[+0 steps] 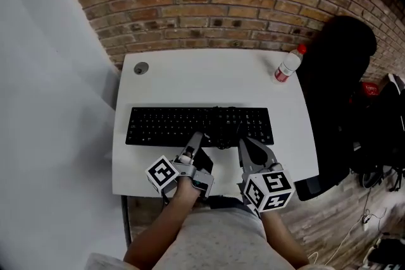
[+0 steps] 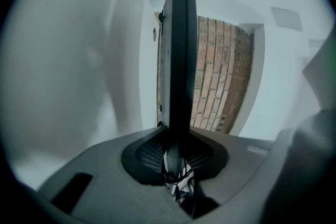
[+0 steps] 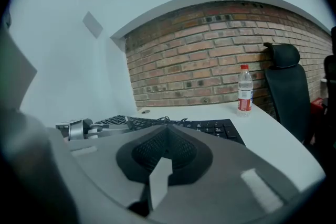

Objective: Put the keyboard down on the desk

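Left tool (image 1: 197,136), clenched on the near edge of the keyboard (image 1: 164,125), holds it flat at or just above the counter (image 1: 209,79), while the right tool (image 1: 244,143) beside it has its jaws pressed together on nothing. The set-down looks nearly finished: the left tool must lower, let go and draw back clear of the cable (image 1: 221,133) bunched between the tools. A bottle (image 1: 288,65) stands far beyond the right tool.

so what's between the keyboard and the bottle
Nothing: in the head view the desk is bare between the keyboard and the bottle. The right gripper view shows the same.
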A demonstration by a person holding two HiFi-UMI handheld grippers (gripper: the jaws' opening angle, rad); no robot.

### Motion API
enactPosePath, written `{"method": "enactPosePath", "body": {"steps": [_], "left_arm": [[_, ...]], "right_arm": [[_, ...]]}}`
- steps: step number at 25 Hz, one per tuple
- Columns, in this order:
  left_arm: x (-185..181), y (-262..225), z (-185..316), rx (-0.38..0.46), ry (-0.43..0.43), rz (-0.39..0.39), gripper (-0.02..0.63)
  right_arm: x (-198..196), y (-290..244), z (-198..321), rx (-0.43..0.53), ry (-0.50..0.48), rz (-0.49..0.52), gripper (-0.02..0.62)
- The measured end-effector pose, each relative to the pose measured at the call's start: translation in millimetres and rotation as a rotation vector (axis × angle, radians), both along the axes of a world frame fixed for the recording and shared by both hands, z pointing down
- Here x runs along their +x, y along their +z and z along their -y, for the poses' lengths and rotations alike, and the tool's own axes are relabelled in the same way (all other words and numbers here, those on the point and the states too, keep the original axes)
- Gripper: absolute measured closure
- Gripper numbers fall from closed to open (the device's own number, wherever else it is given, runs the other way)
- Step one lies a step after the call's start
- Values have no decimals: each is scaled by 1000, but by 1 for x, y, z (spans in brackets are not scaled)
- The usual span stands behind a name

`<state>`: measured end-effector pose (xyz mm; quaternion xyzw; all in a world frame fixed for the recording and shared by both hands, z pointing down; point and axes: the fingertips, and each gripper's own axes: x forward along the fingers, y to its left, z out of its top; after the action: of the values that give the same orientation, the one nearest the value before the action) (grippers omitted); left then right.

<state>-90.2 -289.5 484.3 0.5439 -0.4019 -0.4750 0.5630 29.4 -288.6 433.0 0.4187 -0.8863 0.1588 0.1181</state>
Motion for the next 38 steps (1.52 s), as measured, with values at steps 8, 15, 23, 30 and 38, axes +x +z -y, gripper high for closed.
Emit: {"method": "enactPosePath", "body": {"steps": [8, 15, 23, 30, 38], "left_arm": [[5, 22, 31, -47, -57, -5, 540], [5, 41, 54, -86, -90, 9, 540], [3, 68, 62, -167, -118, 10, 537], [-3, 71, 66, -167, -87, -13, 534], [-5, 66, 65, -177, -117, -49, 459]], "right_arm": [[6, 18, 41, -33, -54, -12, 586], [6, 36, 68, -68, -91, -33, 586], [2, 51, 85, -109, -133, -37, 586], [-9, 58, 87, -130, -159, -33, 586], [-14, 59, 84, -143, -159, -33, 586]]}}
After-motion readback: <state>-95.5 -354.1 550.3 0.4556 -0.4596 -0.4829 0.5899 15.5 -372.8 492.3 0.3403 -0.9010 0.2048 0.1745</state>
